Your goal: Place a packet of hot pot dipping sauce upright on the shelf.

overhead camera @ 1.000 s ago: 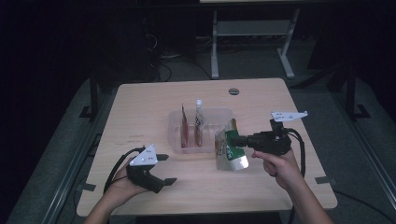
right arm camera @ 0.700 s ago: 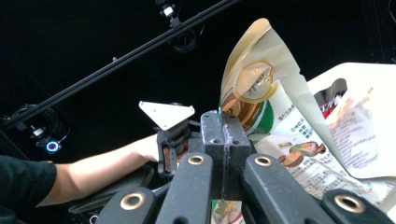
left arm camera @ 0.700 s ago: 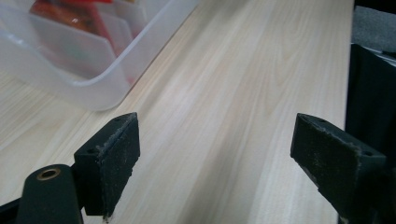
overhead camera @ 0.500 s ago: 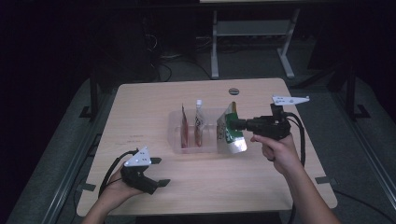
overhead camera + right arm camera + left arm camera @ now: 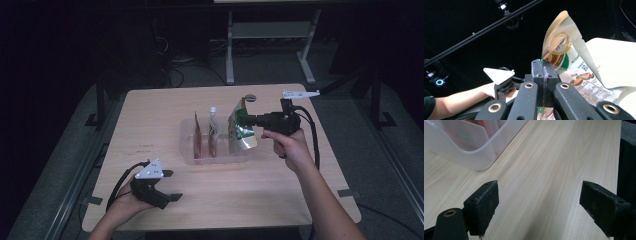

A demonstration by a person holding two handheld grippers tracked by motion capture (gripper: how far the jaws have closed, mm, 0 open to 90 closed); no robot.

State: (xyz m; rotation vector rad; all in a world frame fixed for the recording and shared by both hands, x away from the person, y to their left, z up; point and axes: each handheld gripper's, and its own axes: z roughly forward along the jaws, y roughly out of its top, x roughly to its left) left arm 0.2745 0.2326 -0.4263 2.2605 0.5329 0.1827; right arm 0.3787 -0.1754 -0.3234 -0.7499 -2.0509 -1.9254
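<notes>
My right gripper (image 5: 248, 120) is shut on a green and tan snack pouch (image 5: 241, 129), holding it up over the right end of a clear plastic bin (image 5: 188, 145) at the table's middle. In the right gripper view the jaws (image 5: 544, 67) pinch the pouch (image 5: 564, 62) by its edge, and the pouch hangs beside them. Inside the bin stand a red pouch (image 5: 198, 137) and a spouted pouch (image 5: 213, 132). My left gripper (image 5: 173, 185) rests open near the front left of the table; its pads (image 5: 482, 202) have only bare wood between them, with the bin's corner (image 5: 477, 157) ahead.
The wooden table (image 5: 150, 110) has a round cable hole (image 5: 250, 97) at the back. Black cables trail from both grippers. A white metal frame (image 5: 270, 35) stands on the dark floor behind the table.
My right gripper lifted the snack pouch from low at the bin's right side, carrying it up and toward the back. The left hand barely shifted.
</notes>
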